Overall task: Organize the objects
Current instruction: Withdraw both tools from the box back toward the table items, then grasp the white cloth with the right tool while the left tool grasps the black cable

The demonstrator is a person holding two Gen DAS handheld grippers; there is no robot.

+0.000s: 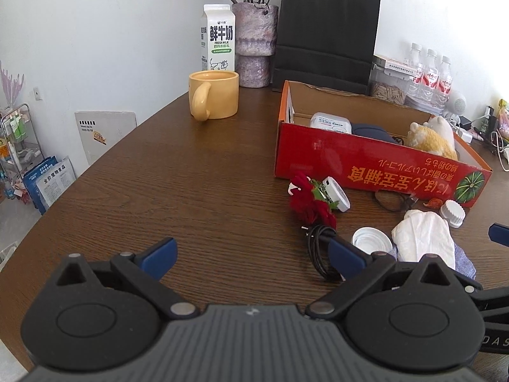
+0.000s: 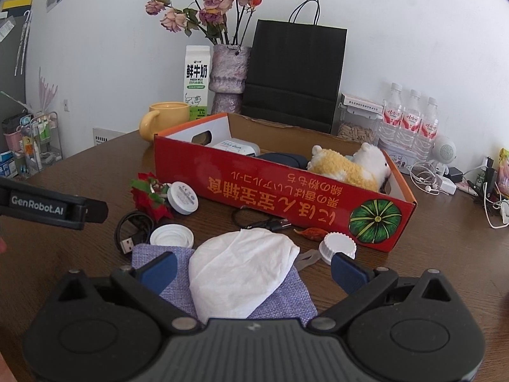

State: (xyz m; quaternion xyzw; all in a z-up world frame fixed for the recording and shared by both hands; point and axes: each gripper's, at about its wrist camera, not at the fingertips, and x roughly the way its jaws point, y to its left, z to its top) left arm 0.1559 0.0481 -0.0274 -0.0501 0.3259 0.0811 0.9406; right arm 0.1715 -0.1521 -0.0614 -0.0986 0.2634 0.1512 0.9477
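A red cardboard box lies open on the brown table, holding a plush toy, a white case and a dark pouch. Loose things lie in front of it: a red fabric flower, a round white case, a black coiled cable, white lids, and a white crumpled cloth on a purple fabric pouch. My left gripper stands open over bare table, left of the cable. My right gripper is open, its fingers either side of the white cloth.
At the back stand a yellow mug, a milk carton, a vase of dried roses, a black paper bag, a seed jar and three water bottles. White cables and earphones lie far right.
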